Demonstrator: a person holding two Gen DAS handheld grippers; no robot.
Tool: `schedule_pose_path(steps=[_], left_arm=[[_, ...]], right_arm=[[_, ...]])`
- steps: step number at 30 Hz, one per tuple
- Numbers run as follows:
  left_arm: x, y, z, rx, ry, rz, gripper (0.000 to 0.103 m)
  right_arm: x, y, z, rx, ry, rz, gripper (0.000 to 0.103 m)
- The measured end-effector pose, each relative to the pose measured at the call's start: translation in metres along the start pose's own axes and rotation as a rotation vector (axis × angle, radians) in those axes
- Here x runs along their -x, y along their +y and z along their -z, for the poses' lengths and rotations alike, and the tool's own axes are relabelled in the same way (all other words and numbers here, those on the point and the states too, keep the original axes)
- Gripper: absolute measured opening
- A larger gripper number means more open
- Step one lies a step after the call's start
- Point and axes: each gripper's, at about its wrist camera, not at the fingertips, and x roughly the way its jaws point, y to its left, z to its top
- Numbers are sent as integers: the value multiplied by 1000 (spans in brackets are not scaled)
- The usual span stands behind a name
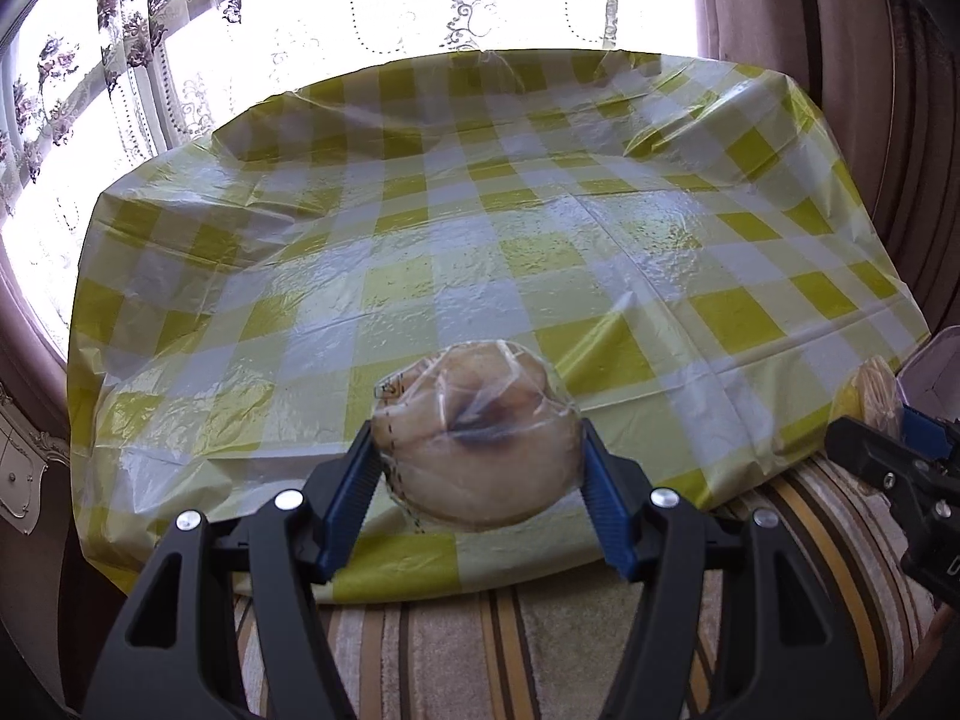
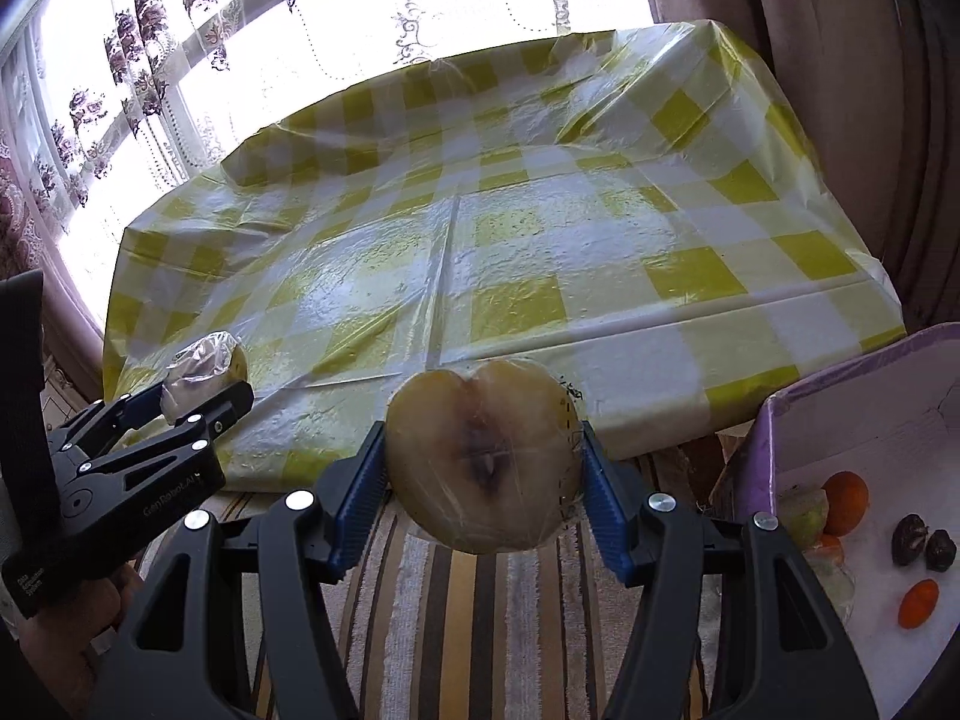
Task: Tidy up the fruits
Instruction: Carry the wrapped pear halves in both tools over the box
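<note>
My left gripper (image 1: 478,456) is shut on a plastic-wrapped apple half (image 1: 477,438), pale with a dark bruise, held above the near edge of the yellow checked tablecloth (image 1: 420,228). My right gripper (image 2: 482,468) is shut on a second wrapped apple half (image 2: 483,456), cut face with brown core toward the camera. In the right wrist view the left gripper (image 2: 180,405) shows at the left with its apple half (image 2: 204,369). In the left wrist view the right gripper's fingers (image 1: 882,456) and its fruit (image 1: 876,399) show at the right edge.
A purple-sided box (image 2: 840,396) stands at the right on the striped rug (image 2: 456,612). It holds orange fruits (image 2: 845,501), dark dried fruits (image 2: 924,543) and a greenish wrapped piece (image 2: 804,516). Curtains (image 1: 870,90) hang behind the table.
</note>
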Motion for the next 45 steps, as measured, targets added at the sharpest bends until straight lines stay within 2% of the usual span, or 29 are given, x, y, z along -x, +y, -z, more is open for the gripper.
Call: schedule_pose_path(steps=[6, 16, 30, 33, 43, 45], left_arm=[[4, -18, -3, -33, -7, 29, 64], [13, -54, -4, -98, -23, 93, 64], [27, -123, 3, -231, -45, 214, 64], [31, -137, 5, -260, -49, 239, 64], [48, -187, 8, -360, -81, 334, 64], [53, -198, 9, -383, -87, 366, 64]], right_arm=[[20, -31, 6, -36, -16, 57, 59], [52, -91, 16, -94, -34, 203, 59], [81, -157, 40, -154, 8, 344, 59], [83, -166, 43, -140, 25, 383, 59], [86, -201, 57, -151, 101, 432, 59], [87, -202, 55, -126, 111, 469, 59]])
